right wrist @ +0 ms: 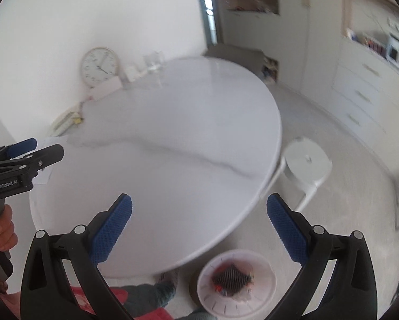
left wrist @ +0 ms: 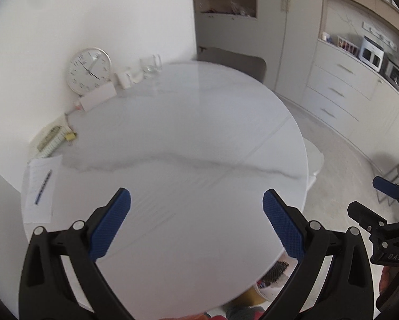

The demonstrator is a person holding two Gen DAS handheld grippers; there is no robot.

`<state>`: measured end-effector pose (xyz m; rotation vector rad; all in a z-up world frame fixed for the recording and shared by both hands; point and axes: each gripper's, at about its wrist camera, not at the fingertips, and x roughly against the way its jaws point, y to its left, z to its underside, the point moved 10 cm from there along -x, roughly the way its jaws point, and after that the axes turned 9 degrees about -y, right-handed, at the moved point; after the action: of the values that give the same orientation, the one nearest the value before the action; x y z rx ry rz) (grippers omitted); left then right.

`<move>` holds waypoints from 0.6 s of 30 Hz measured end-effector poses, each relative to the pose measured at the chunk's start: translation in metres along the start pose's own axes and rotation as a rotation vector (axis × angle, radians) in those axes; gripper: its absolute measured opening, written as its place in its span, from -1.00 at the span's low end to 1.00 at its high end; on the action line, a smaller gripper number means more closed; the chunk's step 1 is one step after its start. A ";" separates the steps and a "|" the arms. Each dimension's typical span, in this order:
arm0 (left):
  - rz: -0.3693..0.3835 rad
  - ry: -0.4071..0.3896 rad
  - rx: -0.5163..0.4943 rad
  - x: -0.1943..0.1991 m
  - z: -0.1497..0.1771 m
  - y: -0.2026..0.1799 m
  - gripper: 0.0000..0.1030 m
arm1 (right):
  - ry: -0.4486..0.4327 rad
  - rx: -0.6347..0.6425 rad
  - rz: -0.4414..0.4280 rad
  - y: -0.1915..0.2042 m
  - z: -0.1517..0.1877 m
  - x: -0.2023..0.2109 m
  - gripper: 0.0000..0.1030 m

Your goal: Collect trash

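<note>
A white trash bin [right wrist: 236,282] stands on the floor below the table's near edge, with dark and red trash [right wrist: 232,280] inside. A sliver of the bin shows under the table rim in the left wrist view [left wrist: 272,274]. My left gripper [left wrist: 196,224] is open and empty above the near part of the round white table [left wrist: 172,133]. My right gripper [right wrist: 199,229] is open and empty, over the table's near right edge and above the bin. Each gripper shows at the edge of the other's view: the right one [left wrist: 386,213] and the left one [right wrist: 26,154].
Along the table's far left rim stand a wall clock [left wrist: 89,70], white boxes [left wrist: 98,97], glasses [left wrist: 150,66], a small yellow item [left wrist: 71,136], and paper with a pen [left wrist: 40,184]. A white stool [right wrist: 307,165] stands right of the table. Cabinets line the right wall.
</note>
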<state>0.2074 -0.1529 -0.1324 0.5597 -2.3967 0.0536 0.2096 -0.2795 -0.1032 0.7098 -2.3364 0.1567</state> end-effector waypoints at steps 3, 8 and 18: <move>-0.039 -0.076 0.012 0.014 -0.036 0.020 0.85 | -0.069 0.054 -0.009 0.020 -0.041 0.008 0.95; -0.103 -0.221 0.054 0.050 -0.107 0.048 0.85 | -0.245 0.111 -0.025 0.045 -0.121 0.043 0.95; -0.225 -0.385 0.164 0.089 -0.178 0.096 0.85 | -0.462 0.134 -0.016 0.071 -0.202 0.106 0.95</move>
<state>0.2146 -0.0672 0.0716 0.9902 -2.6969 0.0484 0.2233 -0.2079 0.1243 0.9076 -2.7773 0.1556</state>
